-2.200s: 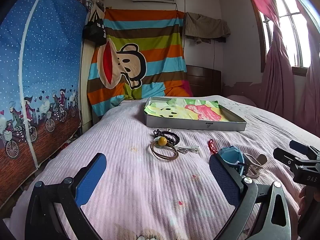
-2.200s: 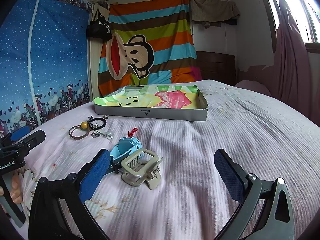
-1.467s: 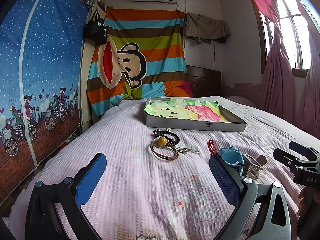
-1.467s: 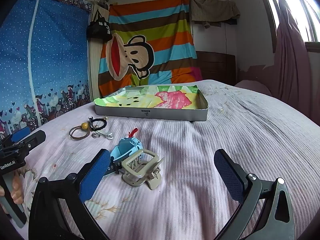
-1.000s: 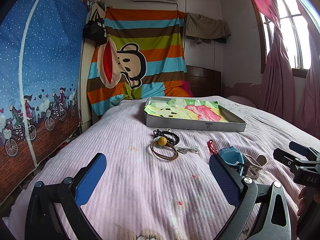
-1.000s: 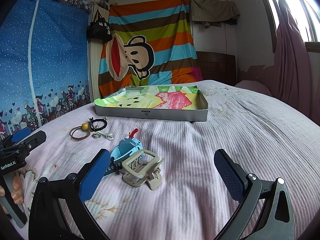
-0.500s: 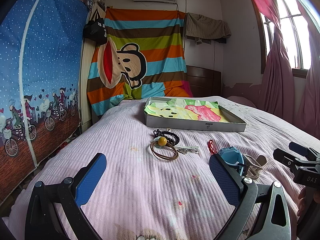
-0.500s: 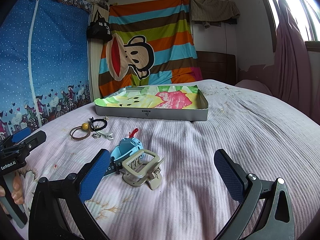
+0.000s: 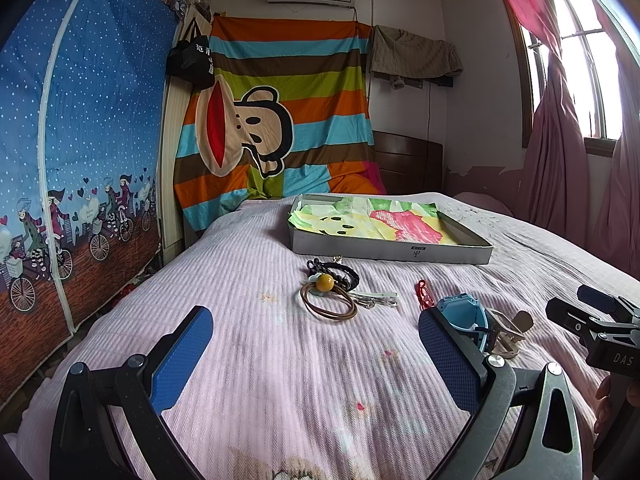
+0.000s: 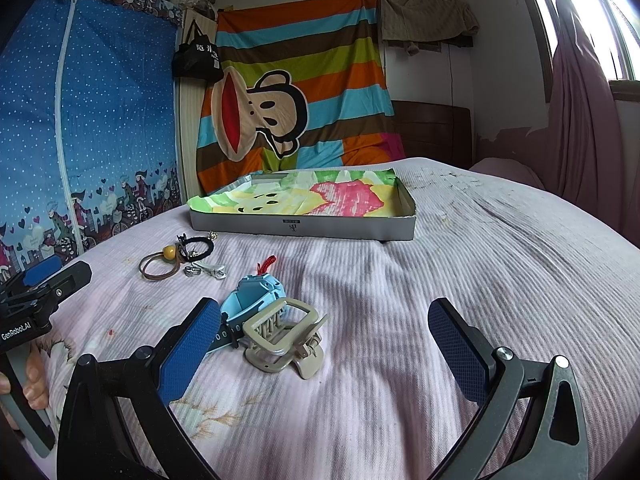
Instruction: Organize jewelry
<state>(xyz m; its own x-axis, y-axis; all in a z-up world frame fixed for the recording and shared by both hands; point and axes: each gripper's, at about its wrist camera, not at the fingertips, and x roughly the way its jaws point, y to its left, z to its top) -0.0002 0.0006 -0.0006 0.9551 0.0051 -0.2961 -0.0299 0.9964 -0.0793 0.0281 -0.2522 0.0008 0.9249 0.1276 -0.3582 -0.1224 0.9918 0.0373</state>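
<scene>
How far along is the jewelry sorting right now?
Nothing looks done: the tray holds only its colorful paper liner. Nothing in hand: left gripper and right gripper are open. Left to move: hair ties, blue watch, beige claw clip.

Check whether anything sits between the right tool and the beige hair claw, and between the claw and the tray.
Nothing visible blocks either path. The right tool is open, and the beige hair claw lies just ahead of its left finger, against the blue watch. Only bare bedspread separates the claw from the tray.
</scene>
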